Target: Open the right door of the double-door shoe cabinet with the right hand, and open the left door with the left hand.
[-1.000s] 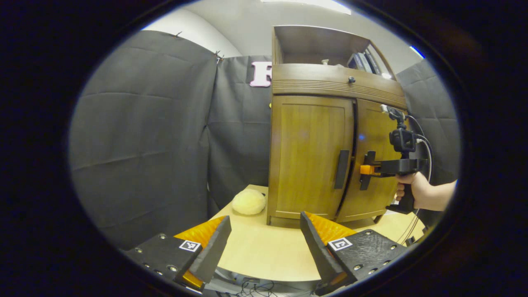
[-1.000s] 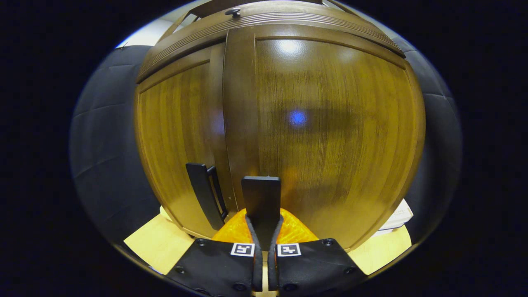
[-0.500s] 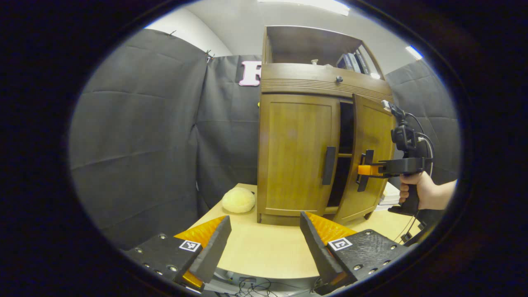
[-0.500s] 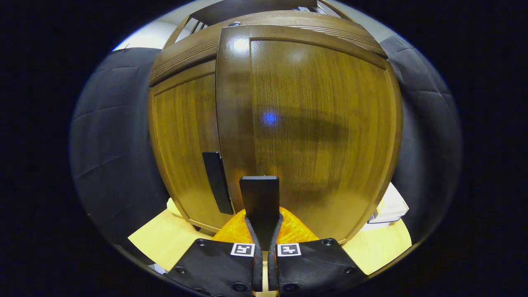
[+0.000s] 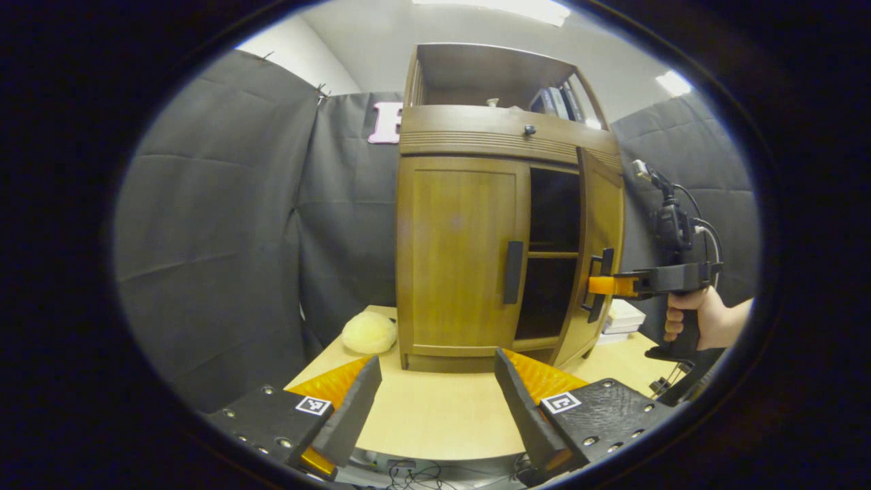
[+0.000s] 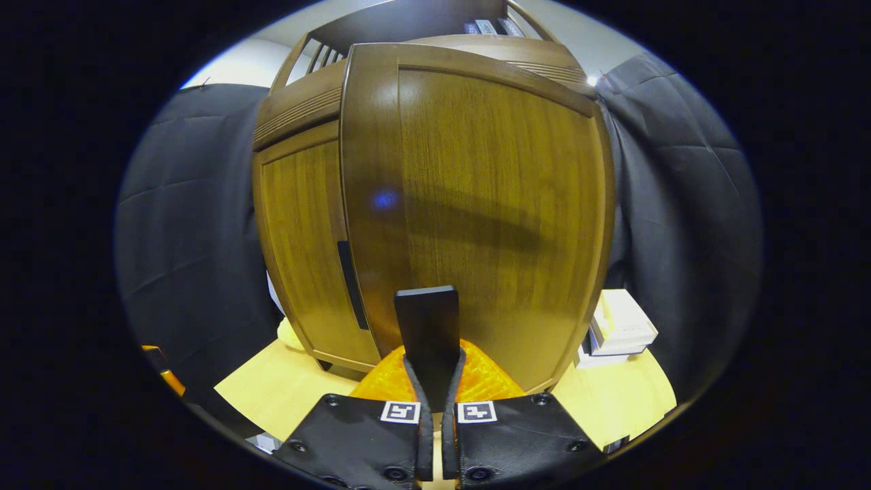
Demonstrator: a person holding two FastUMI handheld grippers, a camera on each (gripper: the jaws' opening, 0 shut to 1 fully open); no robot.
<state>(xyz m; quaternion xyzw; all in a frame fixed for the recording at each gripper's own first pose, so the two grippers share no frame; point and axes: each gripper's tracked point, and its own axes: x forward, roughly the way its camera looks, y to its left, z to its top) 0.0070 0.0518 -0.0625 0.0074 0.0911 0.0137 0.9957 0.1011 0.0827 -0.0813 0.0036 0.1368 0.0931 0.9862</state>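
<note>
A brown wooden shoe cabinet (image 5: 469, 136) stands on a light wooden table (image 5: 435, 415). Its right door (image 5: 599, 252) is swung partly open, showing a dark inside with a shelf. My right gripper (image 6: 431, 381) is shut on that door's dark vertical handle (image 6: 429, 327); in the left gripper view a hand (image 5: 701, 320) holds this gripper (image 5: 602, 284) at the handle. The left door (image 5: 463, 255) is closed, with its dark handle (image 5: 513, 272) at its right edge. My left gripper (image 5: 435, 401) is open, low over the table, well in front of the cabinet.
A pale fuzzy ball (image 5: 369, 332) lies on the table left of the cabinet. White boxes (image 6: 616, 330) are stacked to the cabinet's right. Books (image 5: 554, 102) stand in the open top shelf. Black cloth walls surround the table.
The right door has swung from closed to partly open, pulled by my right gripper. The left gripper stayed open and shifted slightly, with the cabinet now more centred in its view.
</note>
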